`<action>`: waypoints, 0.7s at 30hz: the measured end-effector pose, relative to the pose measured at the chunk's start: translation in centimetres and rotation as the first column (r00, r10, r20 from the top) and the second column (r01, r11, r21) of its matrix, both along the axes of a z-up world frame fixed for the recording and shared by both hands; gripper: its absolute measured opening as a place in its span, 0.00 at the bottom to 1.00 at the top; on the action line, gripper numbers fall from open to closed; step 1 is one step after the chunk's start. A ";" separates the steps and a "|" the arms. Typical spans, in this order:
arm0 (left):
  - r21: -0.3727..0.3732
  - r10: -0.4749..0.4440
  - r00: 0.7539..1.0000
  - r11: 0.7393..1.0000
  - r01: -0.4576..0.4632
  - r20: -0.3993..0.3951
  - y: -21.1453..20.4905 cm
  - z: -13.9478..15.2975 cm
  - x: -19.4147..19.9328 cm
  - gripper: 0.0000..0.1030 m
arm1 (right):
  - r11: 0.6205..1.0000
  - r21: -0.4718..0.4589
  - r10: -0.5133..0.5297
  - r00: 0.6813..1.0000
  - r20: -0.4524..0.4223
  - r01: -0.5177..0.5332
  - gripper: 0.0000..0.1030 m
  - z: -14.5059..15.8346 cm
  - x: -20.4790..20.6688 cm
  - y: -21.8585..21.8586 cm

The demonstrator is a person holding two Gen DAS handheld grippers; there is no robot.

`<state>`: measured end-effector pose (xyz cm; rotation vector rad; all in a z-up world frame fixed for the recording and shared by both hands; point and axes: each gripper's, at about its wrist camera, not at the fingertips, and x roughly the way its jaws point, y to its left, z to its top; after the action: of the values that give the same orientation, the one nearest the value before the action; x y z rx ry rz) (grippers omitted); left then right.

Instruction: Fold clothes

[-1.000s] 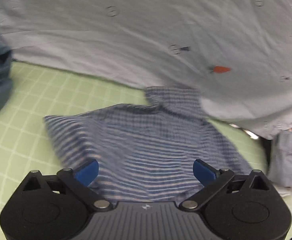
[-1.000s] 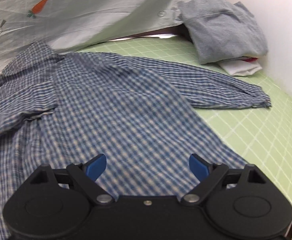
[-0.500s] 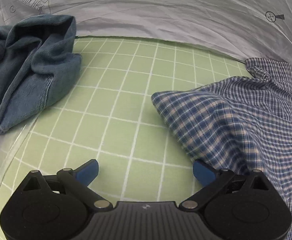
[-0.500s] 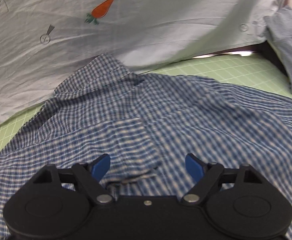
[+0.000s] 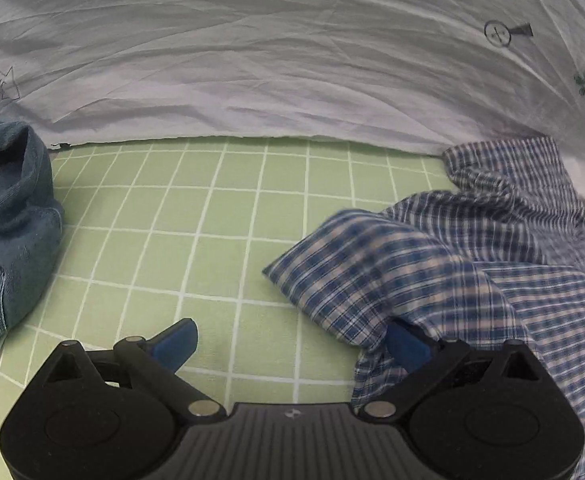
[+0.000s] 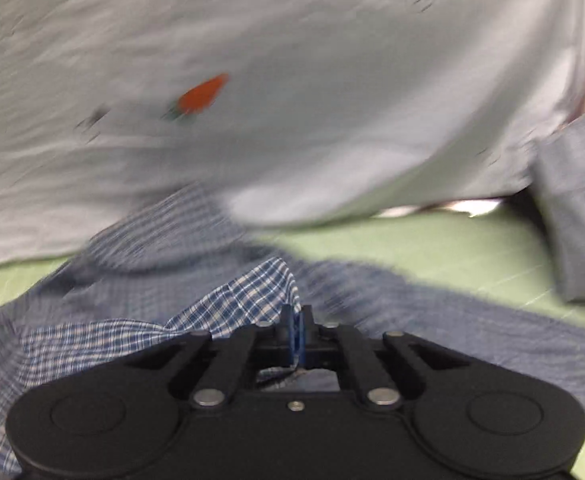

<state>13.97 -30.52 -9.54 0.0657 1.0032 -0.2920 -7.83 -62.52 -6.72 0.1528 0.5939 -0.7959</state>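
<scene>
Green, white-gridded matting [image 5: 212, 216] covers the bed or table I am working on, and a pale crumpled sheet printed with a small orange carrot [image 5: 292, 80] rises behind it. I take that carrot print as my landmark. Just below and in front of it lies the blue-and-white checked cotton shirt [image 5: 452, 272], its collar bunched nearest the sheet. Far to the side of the carrot, across bare mat, sits a heap of teal terry cloth [image 5: 8, 224]; on the carrot's other side a folded grey garment [image 6: 580, 208] rests at the mat's edge.

My right gripper [image 6: 297, 330] has its blue pads pressed together on a raised fold of the checked shirt, and the cloth tents up from the pinch. My left gripper [image 5: 292, 340] is spread wide, one pad over bare mat, the other at the shirt's near corner, with nothing pinched.

I judge the step to be taking a second hold so that I can lift and lay the fold. To do it well I should slide my left pads onto the shirt's edge rather than the mat, catch the whole edge, then keep both holds level so the fabric travels taut and does not drag the collar into the sheet. The right view is blurred, so how much cloth I hold there I cannot tell.
</scene>
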 end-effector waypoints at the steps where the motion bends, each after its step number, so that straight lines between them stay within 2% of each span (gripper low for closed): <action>1: -0.027 0.016 1.000 1.000 -0.016 0.002 0.5 0.6 -0.1 0.97 | 0.998 -0.028 -0.058 0.998 0.002 0.058 0.02 0.5 -0.7 -1.0; 4: -0.034 0.074 0.997 0.997 -0.073 0.009 2.1 1.8 -0.6 0.97 | 0.965 -0.090 -0.252 0.966 -0.064 0.246 0.08 0.6 -2.1 -3.6; 5: -0.027 0.085 0.996 0.996 -0.085 0.018 2.7 2.1 -1.0 0.97 | 0.954 -0.108 -0.289 0.952 -0.101 0.279 0.21 0.5 -2.5 -4.1; 6: -0.018 0.095 0.995 0.995 -0.095 0.027 3.2 2.4 -1.3 0.97 | 0.948 -0.113 -0.310 0.944 -0.111 0.298 0.44 0.6 -3.1 -3.9; 7: -0.010 0.107 0.993 0.994 -0.107 0.041 4.0 2.9 -1.9 0.97 | 0.943 -0.112 -0.326 0.939 -0.106 0.315 0.55 0.9 -3.8 -3.4; 8: -0.007 0.119 0.991 0.993 -0.119 0.057 4.7 3.5 -2.6 0.97 | 0.944 -0.096 -0.324 0.942 -0.090 0.315 0.71 1.1 -4.6 -2.4; 9: -0.007 0.128 0.989 0.992 -0.128 0.070 5.4 4.0 -3.5 0.97 | 0.950 -0.073 -0.310 0.948 -0.068 0.305 0.79 1.3 -5.5 -1.3; 10: -0.009 0.137 0.987 0.991 -0.137 0.083 6.1 4.5 -4.4 0.97 | 0.954 -0.050 -0.296 0.954 -0.044 0.294 0.81 1.5 -6.4 -0.1; 11: -0.009 0.146 0.985 0.989 -0.145 0.092 6.9 5.1 -5.6 0.97 | 0.959 -0.027 -0.283 0.959 -0.021 0.283 0.88 1.7 -7.2 1.1; 12: -0.010 0.156 0.983 0.988 -0.155 0.100 7.6 5.7 -6.9 0.97 | 0.962 -0.009 -0.272 0.962 -0.006 0.272 0.98 1.8 -7.8 2.5; 17: -0.046 0.170 0.974 0.985 -0.165 0.149 9.9 8.3 -14.2 0.98 | 0.978 0.121 -0.175 0.984 0.033 0.170 1.00 0.9 -10.1 9.5; 21: -0.033 0.159 0.970 0.987 -0.156 0.184 10.4 9.4 -19.9 0.98 | 0.988 0.146 -0.052 0.997 0.053 0.044 1.00 1.1 -12.2 12.8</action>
<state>-5.89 -20.15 -0.16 -0.0035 0.8144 -0.1460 -20.01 -49.68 -5.64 0.3229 0.5967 -0.7921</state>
